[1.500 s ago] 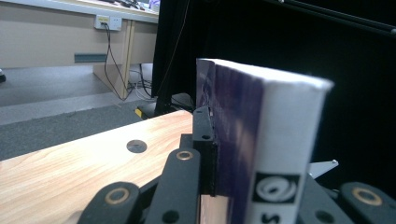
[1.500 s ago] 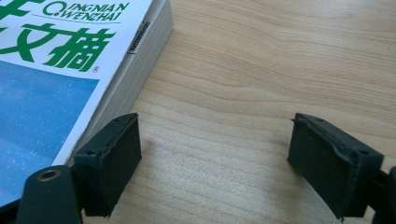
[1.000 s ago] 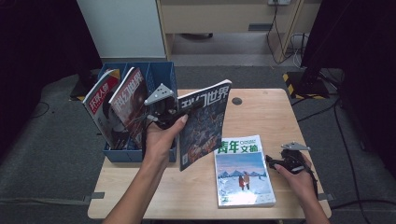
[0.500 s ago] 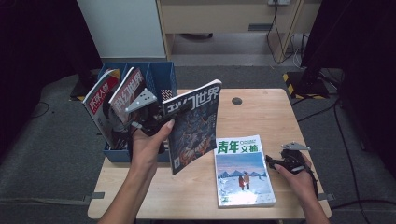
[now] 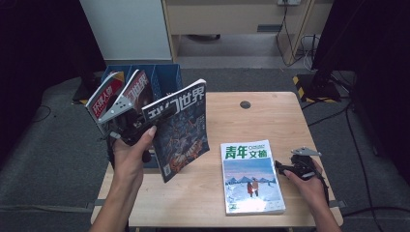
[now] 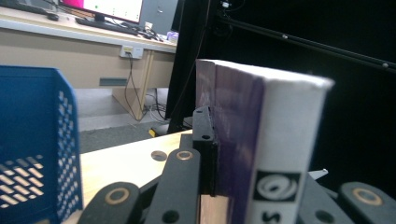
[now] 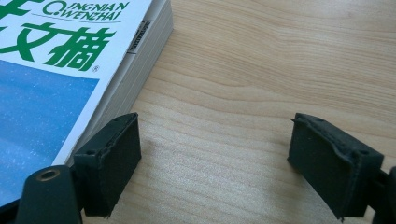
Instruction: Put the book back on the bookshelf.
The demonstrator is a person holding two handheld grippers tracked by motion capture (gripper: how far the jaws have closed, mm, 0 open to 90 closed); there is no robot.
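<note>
The left gripper (image 5: 129, 129) is clamped on the spine edge of a magazine (image 5: 181, 129), held upright above the surface (image 5: 251, 121) at centre left. The magazine is thick, light and floppy; grip near the spine. The blue rack (image 5: 164, 77), upper left, holds two magazines (image 5: 118, 92). The right gripper (image 5: 290, 166) rests open beside a flat book (image 5: 251, 176).

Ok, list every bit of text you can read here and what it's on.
"世界": held magazine cover; the characters before it are unclear.
"青年文摘": flat magazine cover.
"QINGNIAN WENZHAI": same cover, right gripper view.
Red magazines in the blue bin: titles too blurred.
</note>
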